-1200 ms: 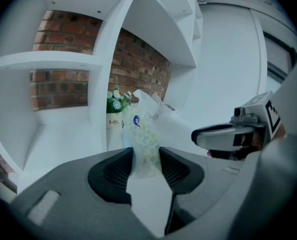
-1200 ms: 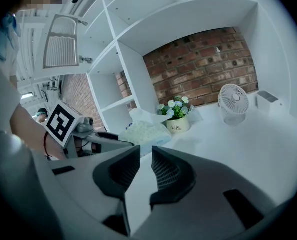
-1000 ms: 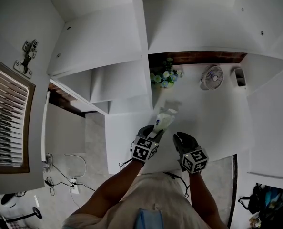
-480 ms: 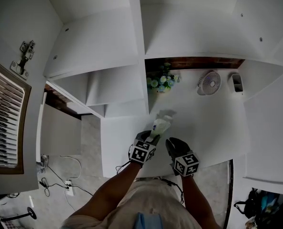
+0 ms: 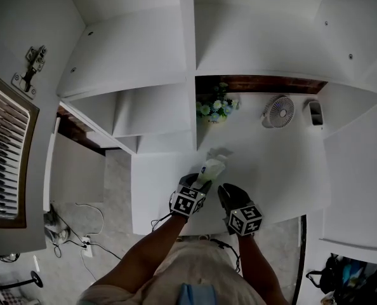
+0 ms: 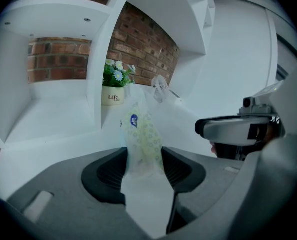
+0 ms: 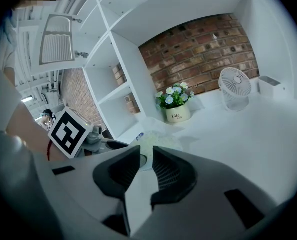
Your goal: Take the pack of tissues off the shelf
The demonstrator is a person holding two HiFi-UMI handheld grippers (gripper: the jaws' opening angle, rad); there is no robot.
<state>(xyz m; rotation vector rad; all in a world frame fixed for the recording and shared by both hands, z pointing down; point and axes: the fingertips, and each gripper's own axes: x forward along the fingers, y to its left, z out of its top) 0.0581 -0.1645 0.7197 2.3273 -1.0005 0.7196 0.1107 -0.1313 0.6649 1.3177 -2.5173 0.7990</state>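
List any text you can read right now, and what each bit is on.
"Life": on the white flower pot; the smaller line beneath is too small to read.
Blue oval logo on the pack of tissues: too blurred to read.
Marker cubes: black-and-white patterns only, no words.

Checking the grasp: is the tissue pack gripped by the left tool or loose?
Gripped: the pack of tissues sits between the pads of the left tool, touching both, though its jaws have just opened slightly.
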